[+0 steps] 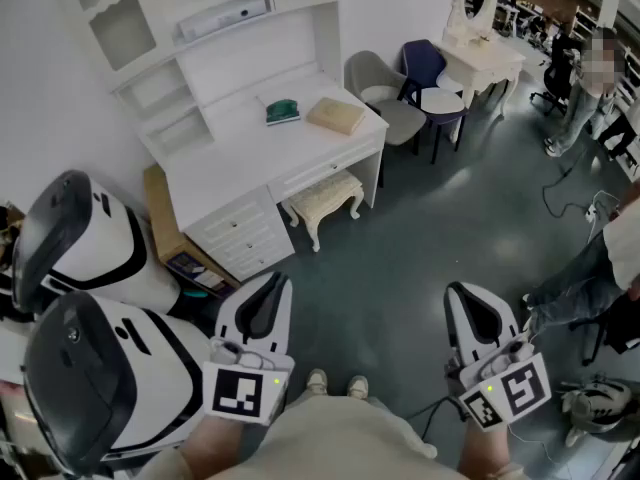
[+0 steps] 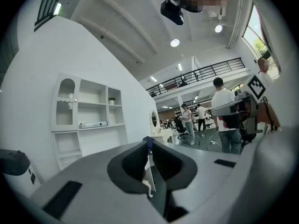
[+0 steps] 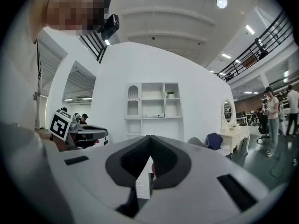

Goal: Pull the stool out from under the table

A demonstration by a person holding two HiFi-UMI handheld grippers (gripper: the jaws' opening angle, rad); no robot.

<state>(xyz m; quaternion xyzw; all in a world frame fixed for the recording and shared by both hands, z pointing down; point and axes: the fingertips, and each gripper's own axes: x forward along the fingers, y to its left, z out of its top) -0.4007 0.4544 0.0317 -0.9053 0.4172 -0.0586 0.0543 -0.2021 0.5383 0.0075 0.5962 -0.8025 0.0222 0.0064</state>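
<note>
Both tools (image 1: pixel 268 286) (image 1: pixel 466 296) closed, stool (image 1: pixel 326 198) under table (image 1: pixel 240 146)

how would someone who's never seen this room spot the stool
Find the white desk with shelves against the wall. Under it, beside the drawers, stands the stool, partly tucked in. Unlike the grey chair and blue chair nearby, it is low, backless and cream-cushioned.
</note>
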